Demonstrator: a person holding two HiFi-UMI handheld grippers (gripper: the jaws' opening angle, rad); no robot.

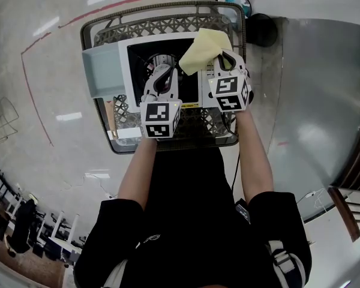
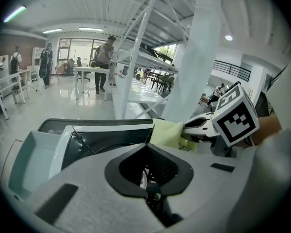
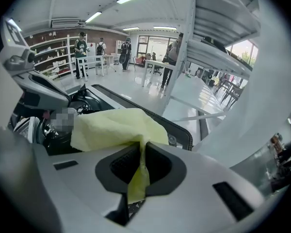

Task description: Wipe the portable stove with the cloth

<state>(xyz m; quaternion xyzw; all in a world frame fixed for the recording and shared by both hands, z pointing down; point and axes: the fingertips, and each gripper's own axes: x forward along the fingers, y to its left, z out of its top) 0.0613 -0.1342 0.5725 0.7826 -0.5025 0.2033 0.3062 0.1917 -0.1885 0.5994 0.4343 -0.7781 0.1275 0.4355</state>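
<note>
The portable stove [image 1: 123, 59] is white with a black top and sits on a dark wicker-like stand [image 1: 168, 137]. My right gripper [image 1: 223, 59] is shut on a pale yellow cloth [image 1: 203, 50], which hangs over the stove's right part. The cloth [image 3: 121, 125] is pinched between the jaws and spreads out in front in the right gripper view. My left gripper [image 1: 162, 77] is shut and empty, low over the stove's burner area. In the left gripper view the stove [image 2: 92, 135], the cloth [image 2: 169, 132] and the right gripper [image 2: 203, 125] lie ahead.
A pale blue lid or tray [image 1: 102, 71] juts from the stove's left side. A black round object [image 1: 261, 29] stands on the floor to the right of the stand. People, tables and white shelving [image 2: 136, 57] fill the room beyond.
</note>
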